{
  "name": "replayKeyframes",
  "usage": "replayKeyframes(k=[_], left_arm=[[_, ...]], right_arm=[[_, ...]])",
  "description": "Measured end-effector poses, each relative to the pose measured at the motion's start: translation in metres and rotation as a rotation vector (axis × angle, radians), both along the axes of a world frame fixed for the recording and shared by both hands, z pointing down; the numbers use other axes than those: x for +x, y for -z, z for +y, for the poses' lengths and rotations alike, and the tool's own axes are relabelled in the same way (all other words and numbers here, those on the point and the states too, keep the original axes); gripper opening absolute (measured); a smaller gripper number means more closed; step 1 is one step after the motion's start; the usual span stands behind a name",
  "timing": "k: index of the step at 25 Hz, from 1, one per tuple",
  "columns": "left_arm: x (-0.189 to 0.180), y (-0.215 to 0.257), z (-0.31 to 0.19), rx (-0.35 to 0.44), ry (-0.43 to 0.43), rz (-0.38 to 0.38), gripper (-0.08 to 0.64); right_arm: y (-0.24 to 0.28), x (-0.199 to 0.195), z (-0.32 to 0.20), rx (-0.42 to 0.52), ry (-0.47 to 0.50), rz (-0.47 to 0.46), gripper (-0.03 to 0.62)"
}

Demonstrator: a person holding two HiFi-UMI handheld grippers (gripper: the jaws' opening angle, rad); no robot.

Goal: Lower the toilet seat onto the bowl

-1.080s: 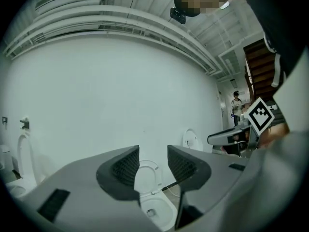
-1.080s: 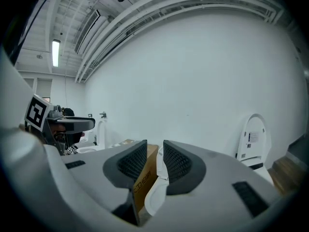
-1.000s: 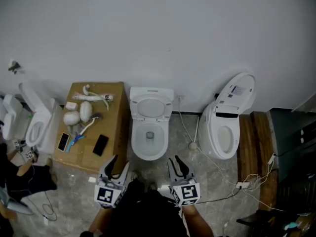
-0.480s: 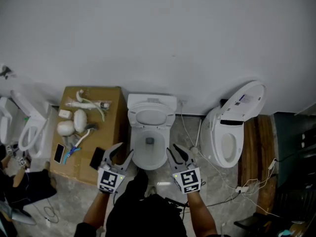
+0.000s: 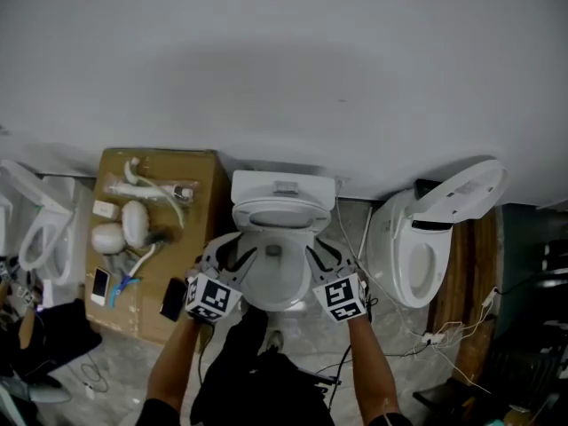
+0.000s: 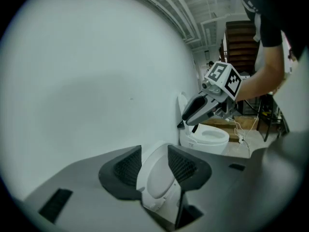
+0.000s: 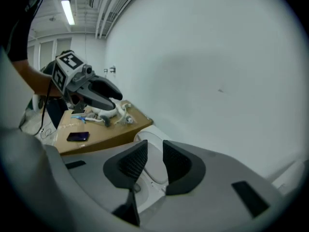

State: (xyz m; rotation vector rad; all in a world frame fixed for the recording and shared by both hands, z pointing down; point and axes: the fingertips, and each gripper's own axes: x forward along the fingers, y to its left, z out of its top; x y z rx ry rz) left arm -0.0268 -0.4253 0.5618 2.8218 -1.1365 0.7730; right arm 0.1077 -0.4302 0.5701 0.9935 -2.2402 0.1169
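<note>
We look down on a white toilet, its toilet seat (image 5: 280, 209) raised against the tank, above the open bowl (image 5: 276, 303). We hold the left gripper (image 5: 232, 252) over the bowl's left side and the right gripper (image 5: 327, 256) over its right side. Both pairs of jaws stand spread, pinching nothing; the right jaws have just been closing a little. A cardboard box (image 5: 202, 193) carrying small items stands left of the toilet

We find the toilet (image 5: 284, 190) against the wall (image 5: 284, 60), a box (image 5: 201, 204) just left of it (a phone (image 5: 173, 298) lies on its near edge), a second toilet (image 5: 396, 240) to the right, a third toilet (image 5: 34, 238) far left.
</note>
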Motion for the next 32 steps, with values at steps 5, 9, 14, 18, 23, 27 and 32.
replayKeyframes(k=[5,9,14,18,23,27,32], left_arm=[[0.004,-0.046,-0.045,-0.009,-0.113,-0.072,0.183],[0.003,-0.085,-0.071,-0.076,-0.18,-0.158,0.183],[0.006,-0.126,-0.086,-0.118,-0.265,-0.277,0.183],[0.012,-0.137,-0.092,-0.126,-0.28,-0.288,0.183],[0.018,-0.142,-0.095,-0.131,-0.293,-0.298,0.179],[0.021,-0.152,-0.093,-0.138,-0.321,-0.332,0.176],[0.022,-0.156,-0.095,-0.123,-0.336,-0.368,0.169]], right_arm=[[-0.053,0.0,-0.045,-0.055,0.068,0.137,0.121],[-0.085,-0.002,-0.07,-0.093,0.128,0.215,0.117],[-0.115,-0.003,-0.094,-0.082,0.179,0.332,0.109],[-0.131,0.004,-0.104,-0.085,0.19,0.397,0.105],[-0.138,0.007,-0.108,-0.073,0.193,0.445,0.075],[-0.138,0.008,-0.107,-0.069,0.207,0.463,0.058],[-0.137,0.005,-0.094,-0.104,0.253,0.479,0.054]])
